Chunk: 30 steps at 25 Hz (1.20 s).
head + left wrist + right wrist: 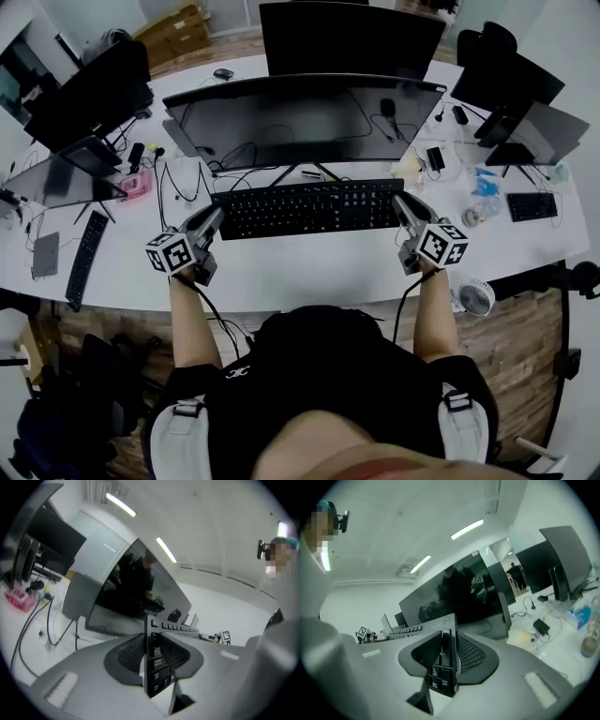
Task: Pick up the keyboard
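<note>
A long black keyboard hangs level above the white desk, in front of a wide dark monitor. My left gripper is shut on its left end, and my right gripper is shut on its right end. In the left gripper view the keyboard's end stands edge-on between the two ribbed pads. The right gripper view shows the other end clamped the same way between the pads, with the row of keys running off toward the left gripper's marker cube.
A second monitor stands behind the first. More screens, a pink box, cables and another keyboard lie at the left. At the right are a small keyboard, a phone and a white fan at the desk edge.
</note>
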Motion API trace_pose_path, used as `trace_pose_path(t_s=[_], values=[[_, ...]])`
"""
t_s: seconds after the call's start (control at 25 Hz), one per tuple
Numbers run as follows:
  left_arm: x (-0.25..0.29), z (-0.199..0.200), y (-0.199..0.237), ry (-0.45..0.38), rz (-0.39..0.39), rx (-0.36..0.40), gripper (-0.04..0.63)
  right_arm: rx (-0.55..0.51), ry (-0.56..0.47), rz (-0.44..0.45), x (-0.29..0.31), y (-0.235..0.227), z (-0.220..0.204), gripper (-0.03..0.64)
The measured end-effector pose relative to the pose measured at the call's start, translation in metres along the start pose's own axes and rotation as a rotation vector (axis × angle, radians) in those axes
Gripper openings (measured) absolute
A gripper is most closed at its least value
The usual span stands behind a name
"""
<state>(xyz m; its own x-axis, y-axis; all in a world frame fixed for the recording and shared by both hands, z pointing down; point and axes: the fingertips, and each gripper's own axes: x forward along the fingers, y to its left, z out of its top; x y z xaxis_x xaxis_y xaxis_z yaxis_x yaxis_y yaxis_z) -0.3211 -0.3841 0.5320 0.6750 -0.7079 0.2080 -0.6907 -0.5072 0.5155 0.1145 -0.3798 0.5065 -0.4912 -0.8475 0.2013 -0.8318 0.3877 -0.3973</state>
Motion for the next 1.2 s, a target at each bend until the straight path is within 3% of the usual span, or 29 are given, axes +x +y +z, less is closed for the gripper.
trace_pose_path(t_s=[0.24, 0.36, 0.48, 1.2], values=[[-0.010, 0.090, -0.063, -0.182, -0.061, 0.168, 0.138, -0.108, -0.199, 0.053, -0.028, 0.033, 0.100, 0.097], [-0.020, 0.105, -0.080, -0.220, -0.042, 0.208, 0.137, -0.117, -0.225, 0.062, -0.037, 0.042, 0.112, 0.097], [-0.029, 0.114, -0.089, -0.272, -0.054, 0.197, 0.138, -0.098, -0.238, 0.075, -0.043, 0.045, 0.113, 0.097], [-0.031, 0.110, -0.090, -0.255, -0.036, 0.175, 0.138, -0.081, -0.226, 0.101, -0.036, 0.039, 0.109, 0.097]])
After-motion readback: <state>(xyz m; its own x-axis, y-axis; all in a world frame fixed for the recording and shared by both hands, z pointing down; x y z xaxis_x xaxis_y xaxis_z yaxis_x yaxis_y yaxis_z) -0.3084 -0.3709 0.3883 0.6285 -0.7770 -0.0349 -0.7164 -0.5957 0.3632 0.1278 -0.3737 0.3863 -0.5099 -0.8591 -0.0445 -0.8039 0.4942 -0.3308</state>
